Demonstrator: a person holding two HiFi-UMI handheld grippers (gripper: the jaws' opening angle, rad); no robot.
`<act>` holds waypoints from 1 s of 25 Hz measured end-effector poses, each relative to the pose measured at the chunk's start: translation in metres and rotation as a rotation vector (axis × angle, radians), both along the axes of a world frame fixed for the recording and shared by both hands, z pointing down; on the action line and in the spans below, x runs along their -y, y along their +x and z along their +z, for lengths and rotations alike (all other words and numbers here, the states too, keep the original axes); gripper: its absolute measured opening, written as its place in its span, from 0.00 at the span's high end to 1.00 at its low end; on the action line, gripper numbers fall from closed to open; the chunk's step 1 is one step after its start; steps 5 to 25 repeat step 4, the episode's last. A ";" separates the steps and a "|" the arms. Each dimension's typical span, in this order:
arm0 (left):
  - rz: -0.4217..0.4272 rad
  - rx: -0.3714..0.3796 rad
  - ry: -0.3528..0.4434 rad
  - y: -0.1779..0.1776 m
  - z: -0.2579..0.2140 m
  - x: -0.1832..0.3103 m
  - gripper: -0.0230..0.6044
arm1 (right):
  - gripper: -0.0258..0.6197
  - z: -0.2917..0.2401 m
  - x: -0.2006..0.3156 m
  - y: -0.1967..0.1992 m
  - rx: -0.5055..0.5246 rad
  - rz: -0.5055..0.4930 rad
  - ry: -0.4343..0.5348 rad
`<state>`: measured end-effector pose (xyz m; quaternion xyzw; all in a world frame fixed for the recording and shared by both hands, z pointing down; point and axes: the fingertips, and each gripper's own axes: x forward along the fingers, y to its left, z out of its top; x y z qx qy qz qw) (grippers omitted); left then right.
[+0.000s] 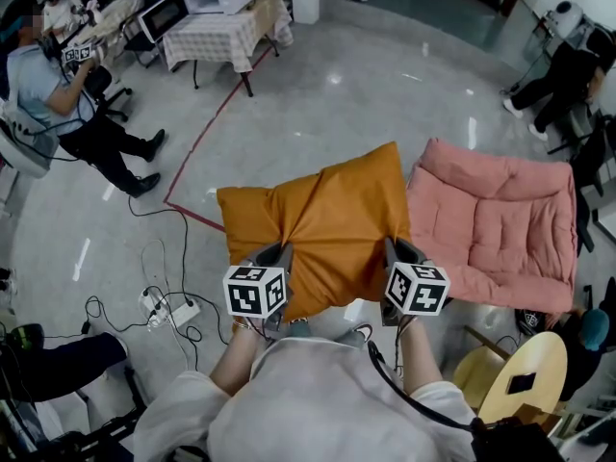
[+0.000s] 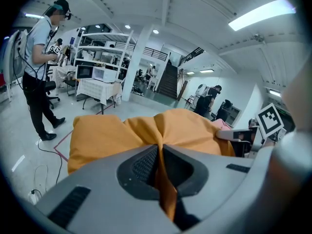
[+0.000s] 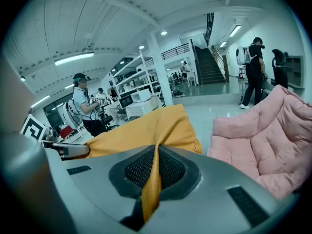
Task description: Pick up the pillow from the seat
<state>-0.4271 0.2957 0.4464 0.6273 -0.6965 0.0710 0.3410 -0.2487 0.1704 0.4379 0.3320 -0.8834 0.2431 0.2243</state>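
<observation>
An orange pillow hangs in the air in front of me, to the left of the pink seat and clear of it. My left gripper is shut on a pinched fold of the pillow's near left edge, and my right gripper is shut on the near right edge. In the left gripper view the orange pillow bunches into the closed jaws of the left gripper. The right gripper view shows the same pillow pinched by the right gripper, with the pink seat to the right.
A power strip and cables lie on the grey floor at the lower left. A seated person and a clothed table are at the far left. A wooden chair stands at my right. Another person sits at the far right.
</observation>
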 end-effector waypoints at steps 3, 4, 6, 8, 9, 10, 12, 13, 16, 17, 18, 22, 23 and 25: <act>-0.001 -0.002 -0.002 0.002 0.001 -0.002 0.93 | 0.91 0.002 -0.002 0.002 -0.006 0.000 -0.002; -0.001 -0.002 -0.003 0.003 0.001 -0.002 0.93 | 0.91 0.002 -0.002 0.003 -0.008 0.000 -0.003; -0.001 -0.002 -0.003 0.003 0.001 -0.002 0.93 | 0.91 0.002 -0.002 0.003 -0.008 0.000 -0.003; -0.001 -0.002 -0.003 0.003 0.001 -0.002 0.93 | 0.91 0.002 -0.002 0.003 -0.008 0.000 -0.003; -0.001 -0.002 -0.003 0.003 0.001 -0.002 0.93 | 0.91 0.002 -0.002 0.003 -0.008 0.000 -0.003; -0.001 -0.002 -0.003 0.003 0.001 -0.002 0.93 | 0.91 0.002 -0.002 0.003 -0.008 0.000 -0.003; -0.001 -0.002 -0.003 0.003 0.001 -0.002 0.93 | 0.91 0.002 -0.002 0.003 -0.008 0.000 -0.003; -0.001 -0.002 -0.003 0.003 0.001 -0.002 0.93 | 0.91 0.002 -0.002 0.003 -0.008 0.000 -0.003; -0.001 -0.002 -0.003 0.003 0.001 -0.002 0.93 | 0.91 0.002 -0.002 0.003 -0.008 0.000 -0.003; -0.001 -0.002 -0.003 0.003 0.001 -0.002 0.93 | 0.91 0.002 -0.002 0.003 -0.008 0.000 -0.003; -0.001 -0.002 -0.003 0.003 0.001 -0.002 0.93 | 0.91 0.002 -0.002 0.003 -0.008 0.000 -0.003; -0.001 -0.002 -0.003 0.003 0.001 -0.002 0.93 | 0.91 0.002 -0.002 0.003 -0.008 0.000 -0.003; -0.001 -0.002 -0.003 0.003 0.001 -0.002 0.93 | 0.91 0.002 -0.002 0.003 -0.008 0.000 -0.003; -0.001 -0.002 -0.003 0.003 0.001 -0.002 0.93 | 0.91 0.002 -0.002 0.003 -0.008 0.000 -0.003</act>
